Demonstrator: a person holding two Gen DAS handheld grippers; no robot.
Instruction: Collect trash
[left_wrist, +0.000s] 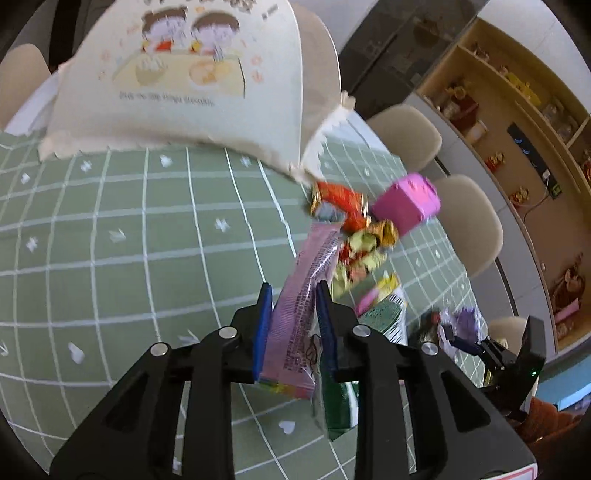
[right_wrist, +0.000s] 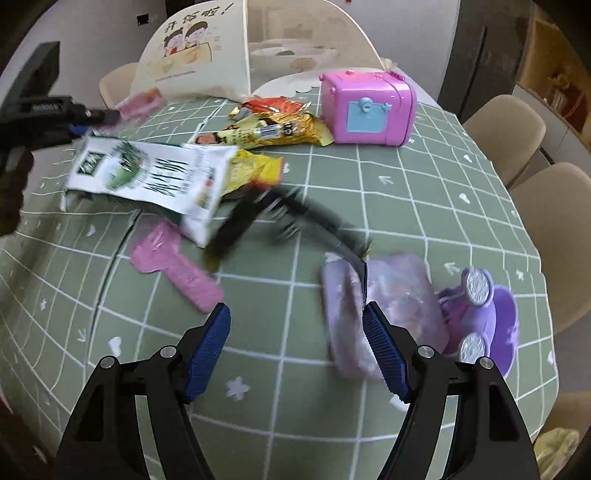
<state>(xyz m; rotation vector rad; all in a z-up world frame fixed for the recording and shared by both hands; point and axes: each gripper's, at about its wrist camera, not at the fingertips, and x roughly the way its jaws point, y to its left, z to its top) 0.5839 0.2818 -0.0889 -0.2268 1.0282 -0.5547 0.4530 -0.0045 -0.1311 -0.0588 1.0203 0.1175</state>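
Note:
My left gripper (left_wrist: 293, 295) is shut on a long pink wrapper (left_wrist: 306, 295) and holds it above the green checked tablecloth (left_wrist: 129, 240); it also shows at the left of the right wrist view (right_wrist: 92, 114). My right gripper (right_wrist: 297, 321) is open and empty, low over the cloth. A pale purple packet (right_wrist: 388, 306) lies just by its right finger. A white and green snack bag (right_wrist: 147, 173), yellow and orange wrappers (right_wrist: 273, 125), a dark wrapper (right_wrist: 236, 229) and a pink scrap (right_wrist: 173, 266) lie ahead.
A pink toy box (right_wrist: 369, 107) stands at the back of the table, a purple toy (right_wrist: 484, 317) at the right. A cream mesh food cover (left_wrist: 184, 81) with a cartoon print stands at the far side. Beige chairs (right_wrist: 506, 133) ring the table; shelves (left_wrist: 517, 110) stand beyond.

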